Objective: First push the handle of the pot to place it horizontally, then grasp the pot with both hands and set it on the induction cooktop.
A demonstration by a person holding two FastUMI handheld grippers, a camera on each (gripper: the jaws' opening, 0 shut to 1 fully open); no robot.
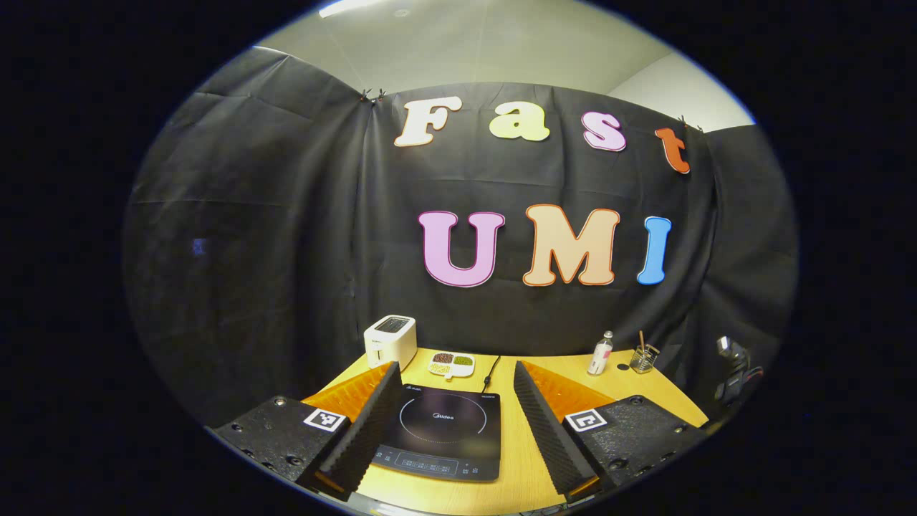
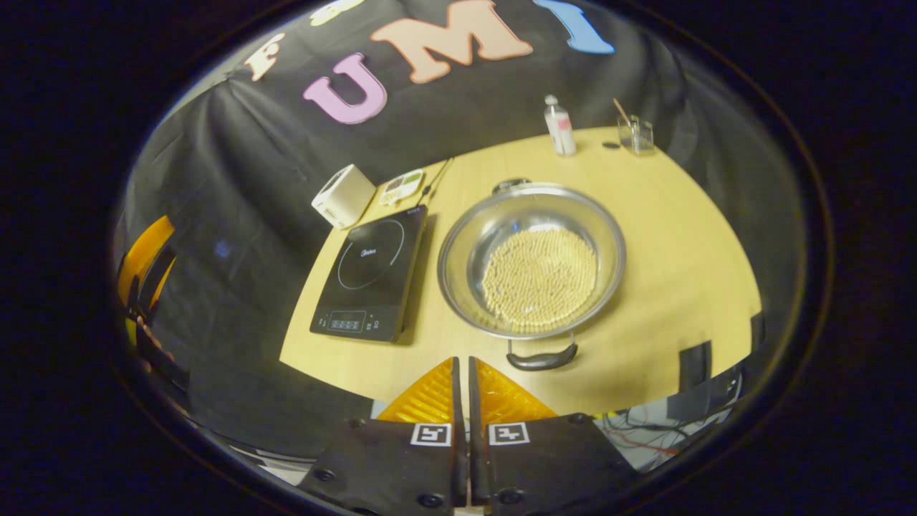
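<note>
While the left hand-held gripper (image 1: 455, 419) hangs low over the near edge of the worktop (image 1: 630, 383) with its fingers spread wide and nothing between them, the induction cooktop (image 1: 440, 430) lies flat straight ahead of it, framed by the two fingers. Beyond the cooktop stand a white toaster (image 1: 390, 341) at the far left and a small divided dish (image 1: 451, 364) of dark and green grains beside it; a small bottle (image 1: 600, 354) and a glass (image 1: 643, 358) holding a stick sit at the far right. In the right gripper view, the right hand-held gripper (image 2: 463, 390) is clenched, fingers pressed together on nothing, poised above the near edge. The pot (image 2: 531, 259), a shiny metal bowl with pale grains in its bottom, rests on the worktop just right of the cooktop, and its near handle (image 2: 541, 356) lies flat toward that gripper.
</note>
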